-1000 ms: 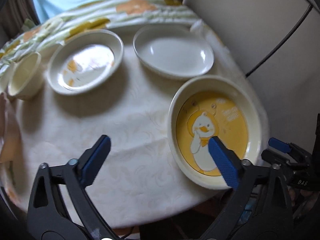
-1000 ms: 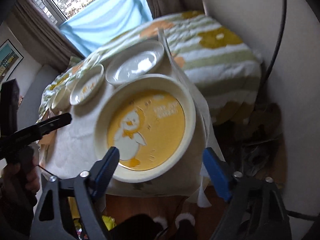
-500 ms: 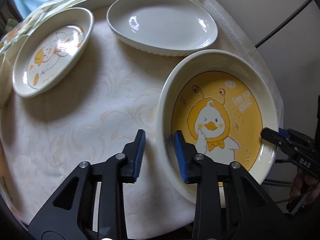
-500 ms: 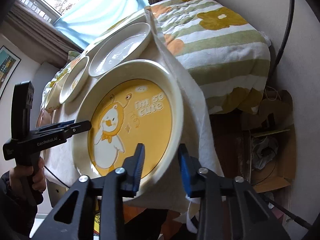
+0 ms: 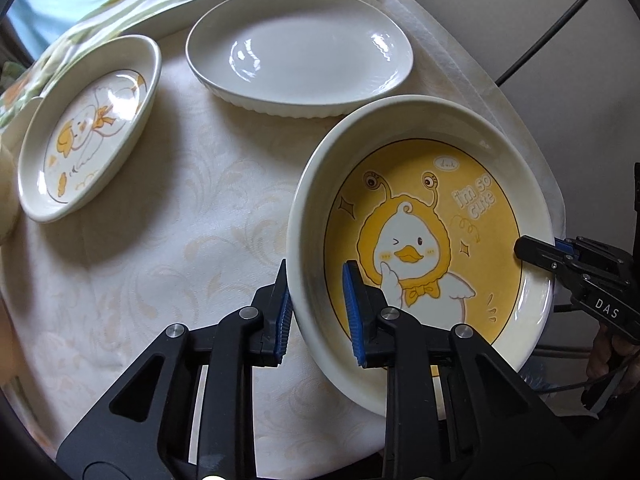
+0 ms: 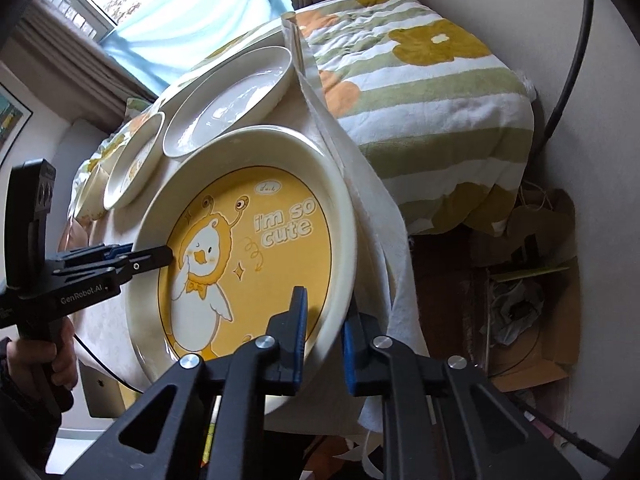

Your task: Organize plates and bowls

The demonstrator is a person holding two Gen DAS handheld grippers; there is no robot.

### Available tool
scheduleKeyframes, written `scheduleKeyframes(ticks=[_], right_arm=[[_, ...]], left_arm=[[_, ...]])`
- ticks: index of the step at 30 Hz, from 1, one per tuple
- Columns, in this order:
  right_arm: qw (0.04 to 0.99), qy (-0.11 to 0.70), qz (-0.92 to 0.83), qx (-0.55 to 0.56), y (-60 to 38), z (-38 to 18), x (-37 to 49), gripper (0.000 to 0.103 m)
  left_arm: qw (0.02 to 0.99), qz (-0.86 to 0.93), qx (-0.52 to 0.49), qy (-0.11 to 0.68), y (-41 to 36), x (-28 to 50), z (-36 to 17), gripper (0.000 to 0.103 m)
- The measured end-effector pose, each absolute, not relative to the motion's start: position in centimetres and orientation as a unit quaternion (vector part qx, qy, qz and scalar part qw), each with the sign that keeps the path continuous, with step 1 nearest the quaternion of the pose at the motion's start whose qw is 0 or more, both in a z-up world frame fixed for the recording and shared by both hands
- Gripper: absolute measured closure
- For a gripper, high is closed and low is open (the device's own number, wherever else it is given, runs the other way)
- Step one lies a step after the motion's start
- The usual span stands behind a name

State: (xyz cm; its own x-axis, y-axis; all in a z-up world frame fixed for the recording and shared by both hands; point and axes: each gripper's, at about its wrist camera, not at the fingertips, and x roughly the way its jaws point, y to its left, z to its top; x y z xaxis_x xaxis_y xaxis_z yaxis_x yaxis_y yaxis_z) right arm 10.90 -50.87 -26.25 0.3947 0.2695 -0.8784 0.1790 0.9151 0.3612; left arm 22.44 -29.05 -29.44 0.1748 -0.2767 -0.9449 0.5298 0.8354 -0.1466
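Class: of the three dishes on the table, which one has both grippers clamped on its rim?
The yellow duck dish, printed "i'm so cute". The plain white dish and small duck dish stand untouched.

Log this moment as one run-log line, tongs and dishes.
left tongs: shut on yellow duck dish rim | right tongs: shut on opposite rim | white plate, small duck plate: untouched on table

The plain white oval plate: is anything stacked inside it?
No: the plain white oval plate lies bare, showing only glare, beyond the yellow duck plate.
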Motion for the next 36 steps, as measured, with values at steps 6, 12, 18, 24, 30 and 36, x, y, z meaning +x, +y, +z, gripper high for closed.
scheduleKeyframes(ticks=[6, 12, 18, 24, 30, 36], right_arm=[[0.82, 0.542, 0.033, 0.178, -50.7, -25.7, 10.7, 0.088], [0.835, 0.526, 0.049, 0.155, -49.9, -23.7, 10.6, 0.088], [0.846, 0.51, 0.087, 0.131, -47.8, -20.5, 11.4, 0.088], [0.852, 0.492, 0.148, 0.104, -43.3, -17.3, 13.4, 0.088], [0.845, 0.492, 0.193, 0.082, -36.9, -17.1, 14.6, 0.088], [0.826, 0.515, 0.218, 0.073, -29.9, -19.4, 16.3, 0.088]], left_arm=[[0.77, -0.271, 0.109, 0.567, -28.3, 21.1, -27.7, 0.082], [0.786, -0.262, 0.081, 0.555, -26.2, 20.1, -25.3, 0.082], [0.814, -0.223, 0.044, 0.535, -22.3, 18.6, -21.3, 0.082], [0.835, -0.175, 0.018, 0.522, -16.4, 17.1, -18.6, 0.082], [0.843, -0.135, -0.005, 0.521, -8.8, 16.2, -18.0, 0.082], [0.837, -0.11, -0.028, 0.536, -1.4, 17.4, -20.2, 0.082]])
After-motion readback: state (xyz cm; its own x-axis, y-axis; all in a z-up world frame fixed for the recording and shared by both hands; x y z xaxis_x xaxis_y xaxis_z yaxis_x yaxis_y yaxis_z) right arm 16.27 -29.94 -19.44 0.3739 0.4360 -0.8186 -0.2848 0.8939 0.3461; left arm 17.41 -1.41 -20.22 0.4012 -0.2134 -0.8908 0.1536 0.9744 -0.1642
